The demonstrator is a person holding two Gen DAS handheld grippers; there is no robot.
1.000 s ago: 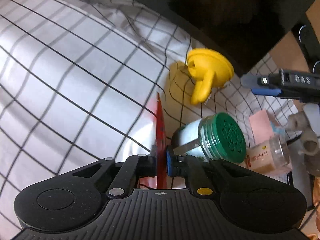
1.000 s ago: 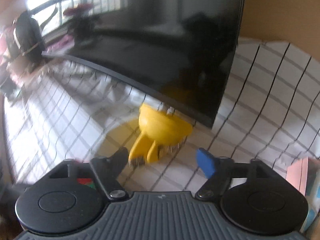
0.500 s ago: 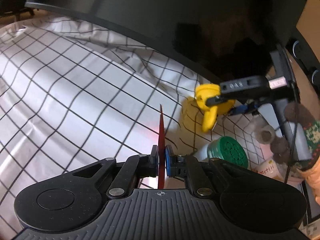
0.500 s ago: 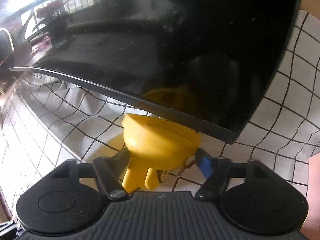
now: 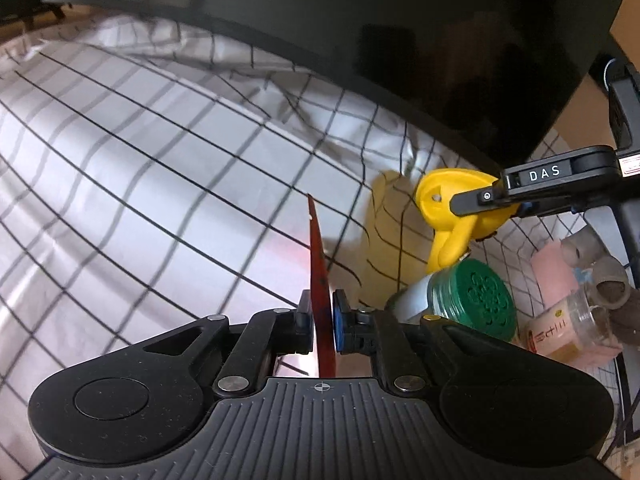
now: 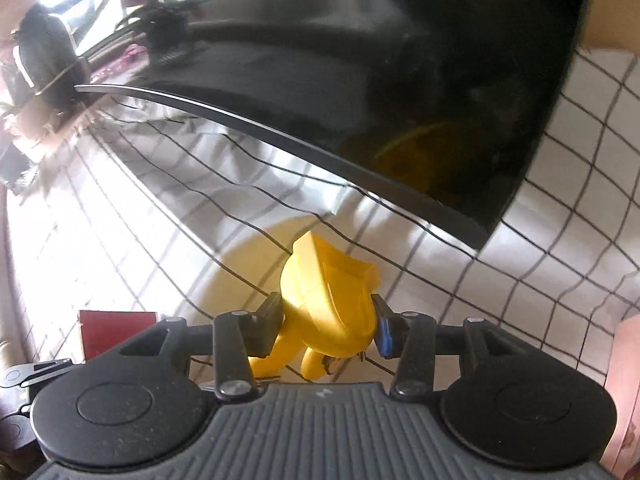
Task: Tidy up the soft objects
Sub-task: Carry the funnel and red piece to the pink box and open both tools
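Checked cloth below a dark screen. Right gripper, jaws just closing, clamped on yellow toy, legs trailing back. Left gripper pinched on upright red card, well apart leftward.

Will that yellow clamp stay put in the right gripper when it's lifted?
Probably rigid: the yellow clamp looks like hard moulded plastic. The right gripper, jaws just closing, spans its rounded body, so it may swivel or slip. It seems light; dangling handles could tilt it.
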